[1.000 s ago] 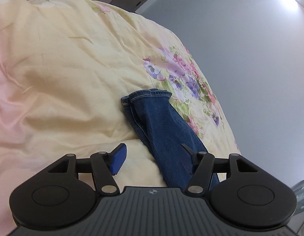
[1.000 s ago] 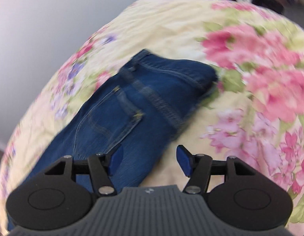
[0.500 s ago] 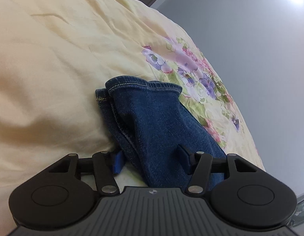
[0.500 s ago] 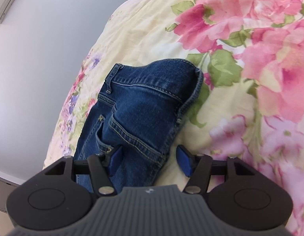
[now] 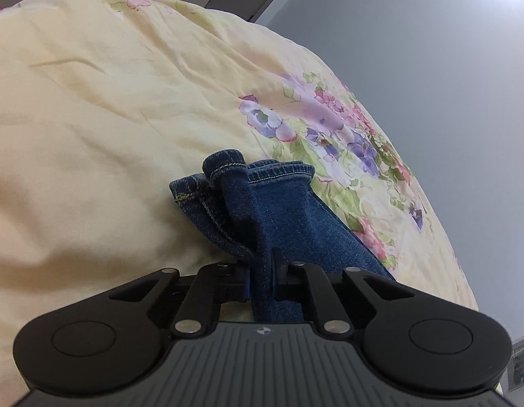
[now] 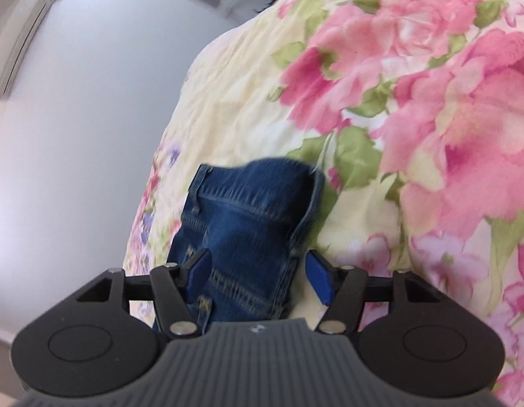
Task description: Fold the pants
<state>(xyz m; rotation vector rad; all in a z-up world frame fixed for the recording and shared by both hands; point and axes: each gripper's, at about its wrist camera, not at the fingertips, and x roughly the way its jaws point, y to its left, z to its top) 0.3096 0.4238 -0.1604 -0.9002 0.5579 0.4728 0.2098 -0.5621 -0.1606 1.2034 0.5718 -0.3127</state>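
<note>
Left gripper (image 5: 262, 276): we see the jaws drawn in tight on a bunched fold of the jeans (image 5: 278, 210), near the leg cuffs. Denim fills the narrow gap between the fingers; the blue pad on one side is barely visible behind the cloth.

Right gripper (image 6: 258, 276): jaws spread wide, blue pads (image 6: 317, 279) exposed on both sides. The waist end of the jeans (image 6: 248, 224) lies between them. We cannot tell whether either pad touches the denim; nothing is pinched.

Jeans: dark blue denim with yellow stitching, lying on a quilt (image 5: 109, 118) on the bed. At the left gripper the two cuffs are stacked and puckered, one hem curling upward above the other, the leg running back under the gripper body. At the right gripper the waistband edge, a belt loop and a pocket seam are visible; this end is slightly blurred.

View differences: the left wrist camera shows mostly plain pale-yellow quilt with a purple-and-pink flower patch beside the cuffs, and a grey wall (image 5: 414, 68) beyond. The right wrist camera shows the quilt (image 6: 414, 118) covered in large pink blossoms with green leaves, the same grey wall on the other side, and some dark clutter at the top edge, too small to identify. Neither view shows the middle of the jeans.
</note>
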